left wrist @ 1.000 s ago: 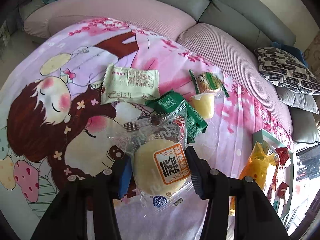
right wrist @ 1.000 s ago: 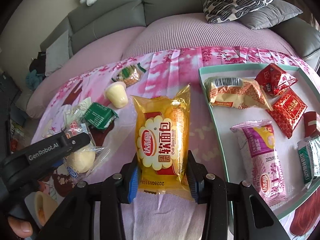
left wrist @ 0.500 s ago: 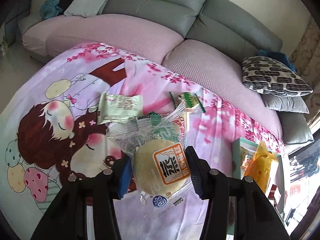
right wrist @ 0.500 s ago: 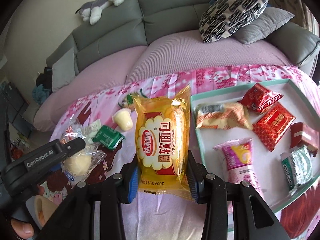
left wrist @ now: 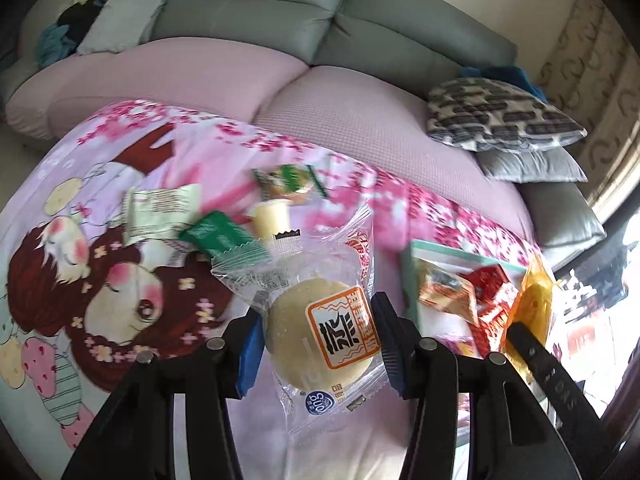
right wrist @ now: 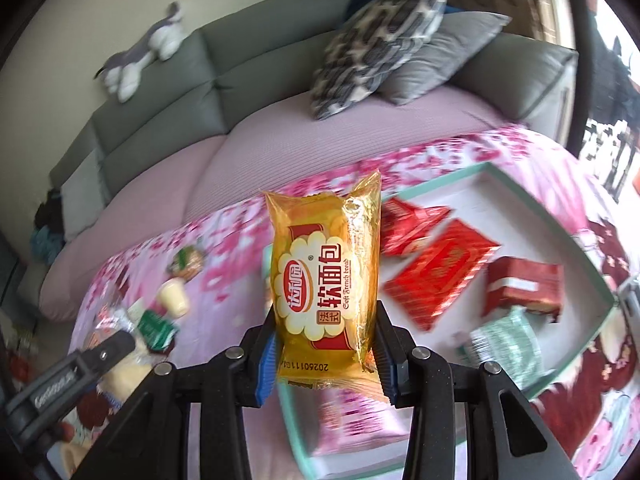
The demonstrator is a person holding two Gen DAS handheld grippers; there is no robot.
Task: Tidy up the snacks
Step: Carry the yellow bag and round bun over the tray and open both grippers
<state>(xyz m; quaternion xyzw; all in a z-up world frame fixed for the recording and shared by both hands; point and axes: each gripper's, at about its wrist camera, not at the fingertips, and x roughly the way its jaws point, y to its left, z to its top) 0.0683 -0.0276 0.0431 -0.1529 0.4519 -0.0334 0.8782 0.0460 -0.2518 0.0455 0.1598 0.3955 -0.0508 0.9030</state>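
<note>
1. The left tongs (left wrist: 320,336) pinch a clear-wrapped round bun (left wrist: 320,340), held above the cartoon bedsheet (left wrist: 100,280).
2. The right tongs (right wrist: 325,344) pinch a yellow soft-bread packet (right wrist: 324,280) over the teal tray (right wrist: 560,224) that holds red packets (right wrist: 436,272).

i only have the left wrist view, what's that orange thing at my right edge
Observer: It is a yellow-orange soft bread packet, clamped between the right gripper pads and lifted off the cloth.
Operator: what's under it
Observer: The near corner of the teal-rimmed white tray; the packet hangs over it.
Operator: what's deeper in the tray, i only see the front snacks
Observer: A dark red box with a white band and a pale green wrapped pack lie toward the far side.
Operator: anything up on the sofa back
Observer: A grey and white plush toy lies along its top.
</note>
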